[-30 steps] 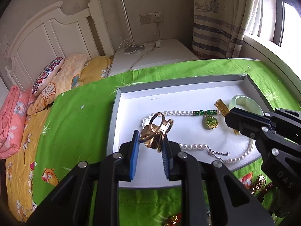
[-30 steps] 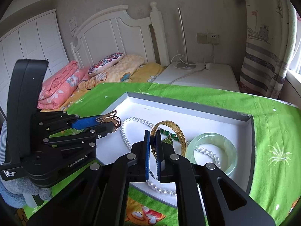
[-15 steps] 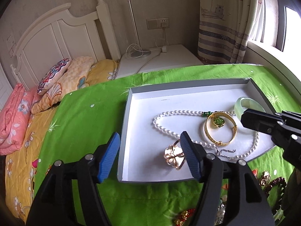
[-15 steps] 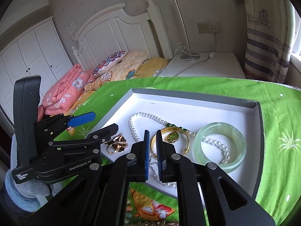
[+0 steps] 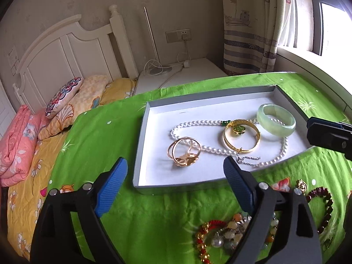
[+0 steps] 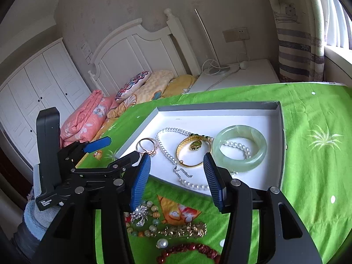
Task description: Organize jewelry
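Both claws empty, jaws spread wide. Left claw (image 5: 176, 184) hovers over the near edge of the shallow grey-rimmed white cardboard tray (image 5: 140, 136), blue pads either side of nothing; just ahead of it lies the rose-gold double-loop ring piece (image 5: 184, 150) on the tray floor, touching the white pearl necklace with green pendant (image 5: 198, 123). Beyond and right of that: yellow gold bangle (image 5: 241, 139) lying around the pendant, then pale green jade bangle (image 5: 276, 119) sitting over the pearl strand. Right claw (image 6: 177, 176) also open, over the tray's near corner, gold bangle directly ahead between its pads. Sorted pieces lie flat and spread out in the tray, probably so each stays separate. Still loose on the green bedspread (image 6: 308, 154) under the claws: mixed bead bracelets and gold trinkets (image 6: 167, 226), dark red bead bracelet (image 5: 323, 206). Likely next pick comes from that pile.
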Tool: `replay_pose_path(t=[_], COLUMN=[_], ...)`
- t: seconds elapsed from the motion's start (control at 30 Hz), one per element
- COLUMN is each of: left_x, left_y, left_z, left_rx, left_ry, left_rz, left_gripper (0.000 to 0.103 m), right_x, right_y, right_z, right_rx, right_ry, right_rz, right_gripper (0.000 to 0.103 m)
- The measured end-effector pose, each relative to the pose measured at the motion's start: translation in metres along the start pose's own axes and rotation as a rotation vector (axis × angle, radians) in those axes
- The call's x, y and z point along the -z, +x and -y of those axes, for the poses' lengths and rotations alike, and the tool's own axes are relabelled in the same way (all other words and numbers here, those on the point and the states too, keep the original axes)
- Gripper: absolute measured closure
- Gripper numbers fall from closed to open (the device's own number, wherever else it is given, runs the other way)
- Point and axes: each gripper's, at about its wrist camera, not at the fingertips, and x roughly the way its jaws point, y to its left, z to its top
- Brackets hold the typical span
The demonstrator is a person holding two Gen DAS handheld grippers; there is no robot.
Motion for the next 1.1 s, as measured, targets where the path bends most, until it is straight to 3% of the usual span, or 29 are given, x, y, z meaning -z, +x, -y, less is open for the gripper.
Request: replay_pose_path(t=[0.13, 0.33, 0.7, 0.9, 1.07, 1.1], left_x=[0.016, 0.047, 0.114, 0.12, 0.122, 0.122], left_y=[-0.021, -0.041, -0.075, -0.067, -0.07, -0.07], left_z=[0.002, 0.009, -0.003, -0.026, -0.033, -0.033], left_rx=[0.038, 0.05, 0.167, 0.282, 0.309, 0.31], left_ry=[-0.04, -0.041, -0.175, -0.313, -0.356, -0.358], left_rz=[0.019, -0.006, -0.044, -0.056, -0.031, -0.031], left_gripper=[0.008, 0.007, 0.006, 0.006, 0.006, 0.006], right_x=[0.014, 0.043, 0.078, 0.082, 0.091, 0.093], right_y=[-0.026, -0.058, -0.085, -0.08, -0.068, -0.064], right_z=[0.011, 0.032, 0.029, 0.009, -0.026, -0.034], right_rx=[-0.01, 0.019, 0.043, 0.099, 0.093, 0.09], right_ry=[0.056, 0.145, 0.138, 0.034, -0.144, -0.185], right_rz=[0.037, 0.069, 0.076, 0.069, -0.014, -0.038], right_gripper=[0.044, 0.036, 0.03, 0.029, 0.029, 0.034])
